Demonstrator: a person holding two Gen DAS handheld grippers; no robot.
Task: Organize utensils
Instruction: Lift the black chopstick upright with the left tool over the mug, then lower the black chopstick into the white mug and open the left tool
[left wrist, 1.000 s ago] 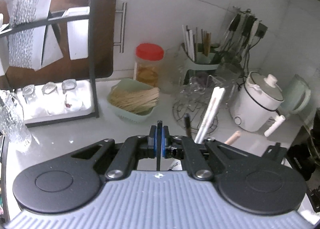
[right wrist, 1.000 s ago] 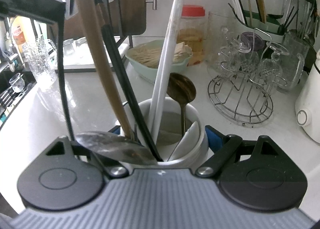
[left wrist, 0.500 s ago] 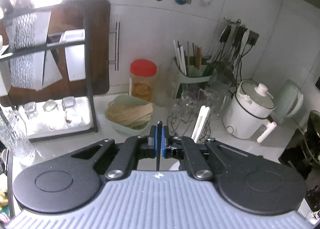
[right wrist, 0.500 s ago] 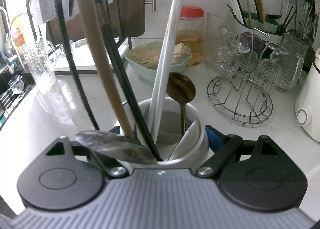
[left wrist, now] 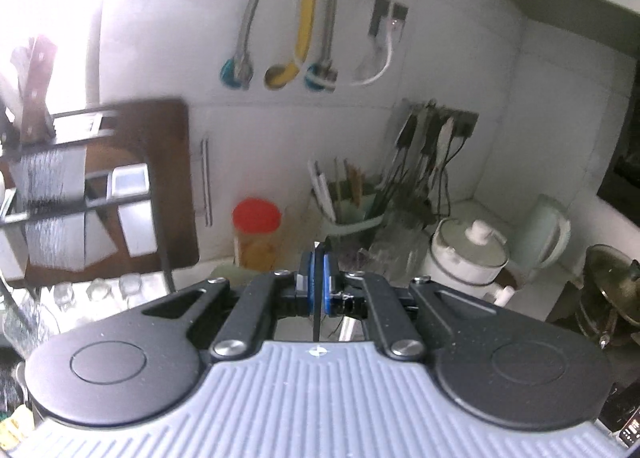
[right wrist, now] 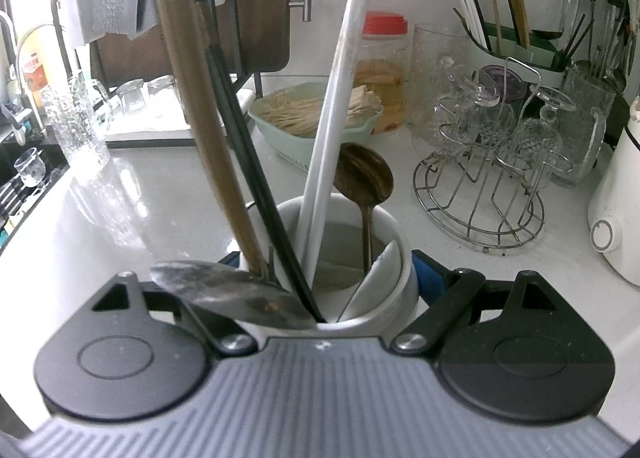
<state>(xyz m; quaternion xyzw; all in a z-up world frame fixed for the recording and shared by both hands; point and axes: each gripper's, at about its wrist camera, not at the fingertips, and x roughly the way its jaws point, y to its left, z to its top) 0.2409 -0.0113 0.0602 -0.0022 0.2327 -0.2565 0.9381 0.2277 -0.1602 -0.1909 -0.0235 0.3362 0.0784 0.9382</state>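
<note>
The white pot (right wrist: 396, 258) is the thing to find first, because it sits on the white counter (right wrist: 120, 225) right in front of the right wrist camera. The right gripper (right wrist: 326, 278) has its two blue pads on the left and right sides of the pot, and they are pressed against it, so the pot is clamped between them. Many long tools stand in the pot, and they all point up and lean a bit. A brown wooden handle (right wrist: 188, 97) leans up and to the left. Black chopsticks (right wrist: 240, 129) lean the same way, just beside it. A white stick (right wrist: 340, 89) goes up and tips to the right. A dark spoon (right wrist: 364, 177) stands with its bowl up at the far side of the pot. A shiny metal spoon (right wrist: 228, 294) lies across the near rim of the pot, with its bowl out to the left. Behind the pot is a green basket (right wrist: 288, 133), and to the right of the pot is a wire glass rack (right wrist: 480, 193). The left gripper (left wrist: 318, 282) has its blue pads squeezed together on a thin black stick (left wrist: 317, 318). That stick runs straight up and down between the pads. Past it, low on the wall, is a jar with a red lid (left wrist: 256, 234).
</note>
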